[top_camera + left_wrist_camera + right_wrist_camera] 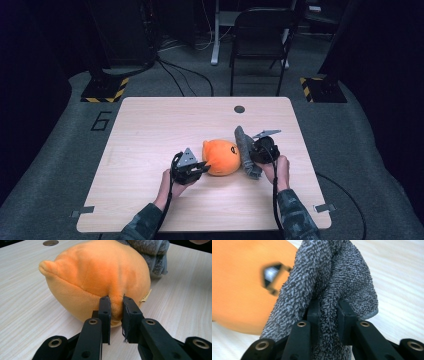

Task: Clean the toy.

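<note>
An orange plush toy (pixel 220 156) lies near the middle of the wooden table (pixel 150 130). My left gripper (pixel 204 166) is at its left side, shut on a pinch of the toy's orange fabric (pixel 116 307). A grey terry cloth (pixel 245 150) hangs against the toy's right side. My right gripper (pixel 254 152) is shut on a fold of that grey cloth (pixel 329 307), which drapes over its jaws. Beside the cloth, the orange plush toy (pixel 239 290) has a dark face mark.
A round cable hole (pixel 239 109) sits near the table's far edge. A black chair (pixel 260 40) stands behind the table. Two metal clips (pixel 82 211) sit at the table's near corners. Dark cables trail from both grippers toward the front edge.
</note>
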Demonstrator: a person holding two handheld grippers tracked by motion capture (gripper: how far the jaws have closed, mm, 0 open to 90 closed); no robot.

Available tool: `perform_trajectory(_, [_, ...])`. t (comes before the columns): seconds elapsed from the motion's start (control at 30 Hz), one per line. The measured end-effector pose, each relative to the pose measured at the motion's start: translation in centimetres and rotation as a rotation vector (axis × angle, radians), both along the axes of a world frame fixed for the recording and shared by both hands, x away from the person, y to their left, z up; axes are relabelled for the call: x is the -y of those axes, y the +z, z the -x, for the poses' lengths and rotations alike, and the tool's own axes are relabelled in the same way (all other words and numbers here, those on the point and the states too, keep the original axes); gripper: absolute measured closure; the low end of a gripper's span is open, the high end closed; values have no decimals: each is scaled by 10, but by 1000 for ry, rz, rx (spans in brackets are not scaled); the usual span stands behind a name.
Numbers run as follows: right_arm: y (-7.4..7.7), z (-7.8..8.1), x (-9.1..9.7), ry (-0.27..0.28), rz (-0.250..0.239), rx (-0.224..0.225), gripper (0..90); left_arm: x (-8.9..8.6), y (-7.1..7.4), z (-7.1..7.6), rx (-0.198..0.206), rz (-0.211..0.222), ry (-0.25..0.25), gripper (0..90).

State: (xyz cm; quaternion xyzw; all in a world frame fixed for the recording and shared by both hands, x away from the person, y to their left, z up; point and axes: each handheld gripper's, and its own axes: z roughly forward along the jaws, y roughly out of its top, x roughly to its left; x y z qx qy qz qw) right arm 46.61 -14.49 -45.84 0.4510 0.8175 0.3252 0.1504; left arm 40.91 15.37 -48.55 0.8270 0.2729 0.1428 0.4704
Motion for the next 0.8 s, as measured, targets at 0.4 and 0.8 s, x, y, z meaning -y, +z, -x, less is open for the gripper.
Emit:
perform_trajectory(0.4, [19,5,9,-37,-29,67,755,-2,0,-2,-13,2,6,785])
perform_trajectory(0.8, [40,22,-25,103,-105,127,755,-2,1,-2,-20,-6,-1,783])
